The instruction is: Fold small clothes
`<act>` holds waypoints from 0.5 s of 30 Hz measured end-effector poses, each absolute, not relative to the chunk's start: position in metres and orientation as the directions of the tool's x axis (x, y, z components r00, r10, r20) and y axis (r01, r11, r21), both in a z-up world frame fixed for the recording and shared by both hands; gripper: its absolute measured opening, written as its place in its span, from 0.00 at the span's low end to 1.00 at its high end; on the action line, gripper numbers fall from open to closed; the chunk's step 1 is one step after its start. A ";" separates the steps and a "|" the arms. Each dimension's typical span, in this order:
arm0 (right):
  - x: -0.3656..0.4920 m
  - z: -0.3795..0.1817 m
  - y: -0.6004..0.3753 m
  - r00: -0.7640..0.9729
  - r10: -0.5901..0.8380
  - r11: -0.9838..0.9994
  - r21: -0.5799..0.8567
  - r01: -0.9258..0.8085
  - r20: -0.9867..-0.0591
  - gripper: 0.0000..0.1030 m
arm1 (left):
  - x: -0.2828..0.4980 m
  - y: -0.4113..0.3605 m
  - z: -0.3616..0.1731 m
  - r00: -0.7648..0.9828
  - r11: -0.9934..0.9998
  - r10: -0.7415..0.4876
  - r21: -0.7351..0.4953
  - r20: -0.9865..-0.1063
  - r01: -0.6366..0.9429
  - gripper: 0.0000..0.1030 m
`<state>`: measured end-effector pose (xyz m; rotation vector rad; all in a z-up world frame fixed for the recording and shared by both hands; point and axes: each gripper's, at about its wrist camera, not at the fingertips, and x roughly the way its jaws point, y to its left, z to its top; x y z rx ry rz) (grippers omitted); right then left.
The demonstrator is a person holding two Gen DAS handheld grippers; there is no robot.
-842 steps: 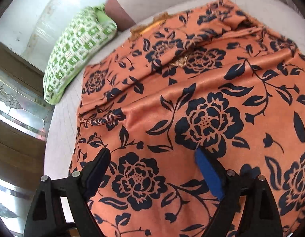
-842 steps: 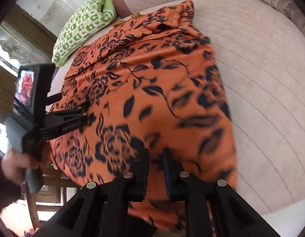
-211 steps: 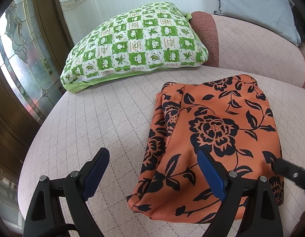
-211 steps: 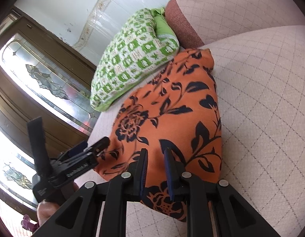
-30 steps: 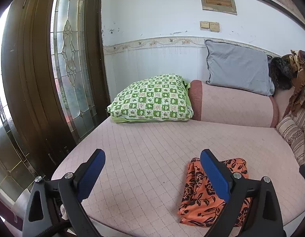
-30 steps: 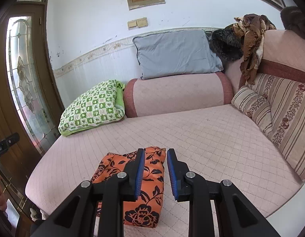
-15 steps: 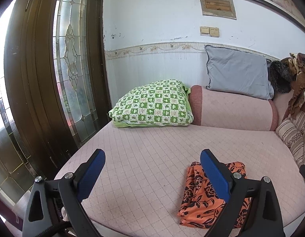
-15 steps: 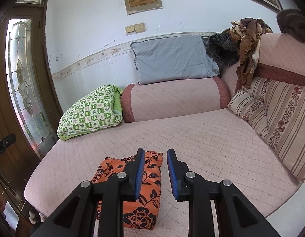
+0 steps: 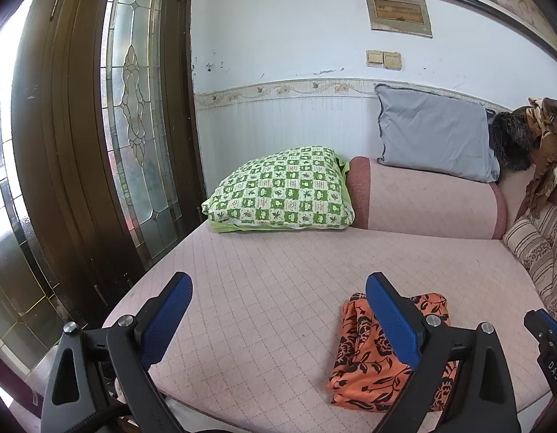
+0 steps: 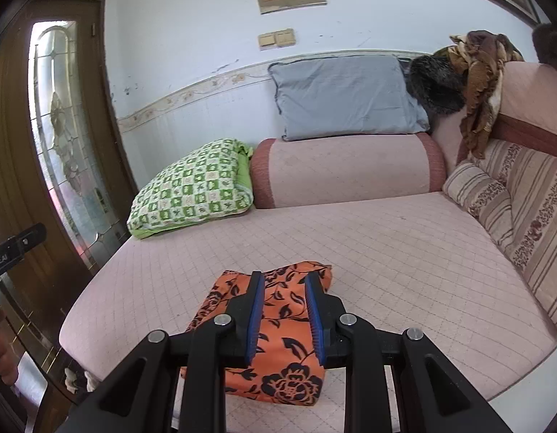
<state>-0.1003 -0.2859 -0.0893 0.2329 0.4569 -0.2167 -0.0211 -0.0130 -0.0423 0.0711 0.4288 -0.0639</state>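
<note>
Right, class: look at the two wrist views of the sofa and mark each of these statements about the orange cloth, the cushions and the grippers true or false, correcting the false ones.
1. The orange floral cloth lies folded on the sofa seat. True.
2. The left gripper is clamped on the cloth. False: its jaws stand wide open and hold nothing.
3. The green checked pillow lies beside the bolster. True.
4. The grey cushion lies flat on the seat next to the cloth. False: it leans on the wall above the bolster.
5. The right gripper holds nothing. True.
</note>
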 end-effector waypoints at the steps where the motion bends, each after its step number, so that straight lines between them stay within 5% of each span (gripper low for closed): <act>1: -0.101 -0.089 -0.283 0.876 -0.153 0.952 0.170 0.255 -0.457 0.25 | -0.022 -0.012 -0.042 0.907 0.995 -0.046 0.056 -0.419 0.077 0.94; 15: -0.112 -0.070 -0.267 0.897 -0.133 0.962 0.162 0.218 -0.421 0.25 | -0.037 0.000 -0.031 0.908 0.996 -0.070 0.027 -0.412 0.088 0.94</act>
